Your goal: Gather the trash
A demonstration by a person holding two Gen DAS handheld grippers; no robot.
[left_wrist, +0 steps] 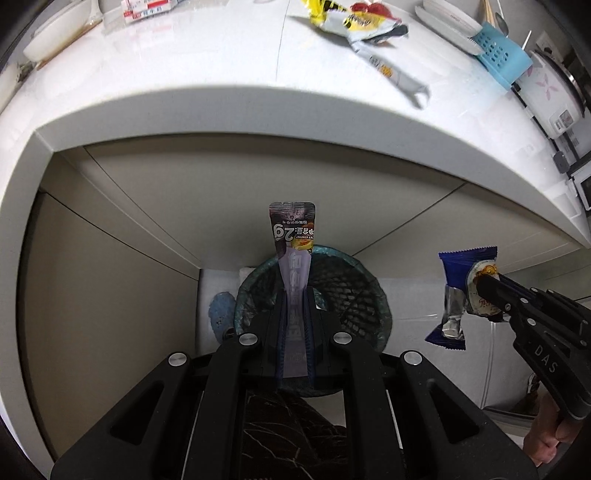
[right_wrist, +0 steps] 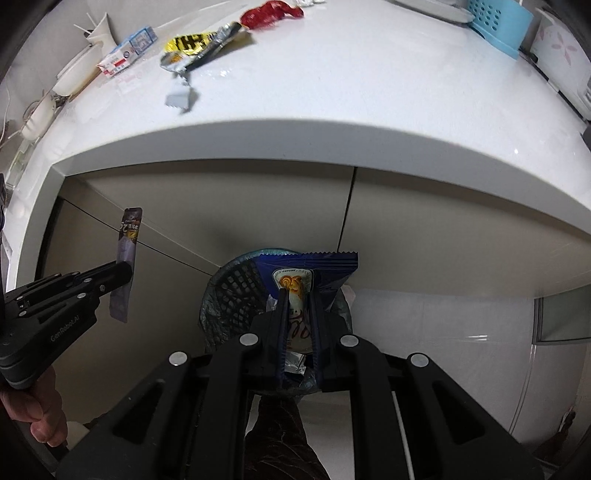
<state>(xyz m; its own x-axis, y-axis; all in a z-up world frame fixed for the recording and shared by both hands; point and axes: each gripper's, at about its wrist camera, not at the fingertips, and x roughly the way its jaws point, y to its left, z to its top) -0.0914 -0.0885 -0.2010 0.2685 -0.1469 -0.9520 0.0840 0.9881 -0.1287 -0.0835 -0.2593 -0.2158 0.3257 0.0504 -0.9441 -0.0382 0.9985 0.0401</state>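
Observation:
My left gripper [left_wrist: 295, 295] is shut on a long purple sachet wrapper [left_wrist: 293, 236], which sticks up above a dark mesh waste basket [left_wrist: 354, 291] with a liner on the floor. My right gripper [right_wrist: 300, 295] is shut on a blue snack wrapper [right_wrist: 325, 262] with a cream label, above the same basket [right_wrist: 236, 291]. Each view shows the other tool: the right gripper [left_wrist: 484, 284] with its blue wrapper [left_wrist: 456, 273], the left gripper [right_wrist: 125, 271] with the purple sachet [right_wrist: 127, 243]. More wrappers lie on the white counter: a yellow one [right_wrist: 192, 44], a red one [right_wrist: 266, 14], a silver one [right_wrist: 181, 96].
The white counter edge [left_wrist: 258, 107] overhangs beige cabinet doors [left_wrist: 110, 295] behind the basket. On the counter stand a blue perforated holder [left_wrist: 498, 55], white plates [left_wrist: 450, 14], a white appliance [left_wrist: 554, 92] and a small box [right_wrist: 127, 51]. A hand [right_wrist: 33, 406] holds the left tool.

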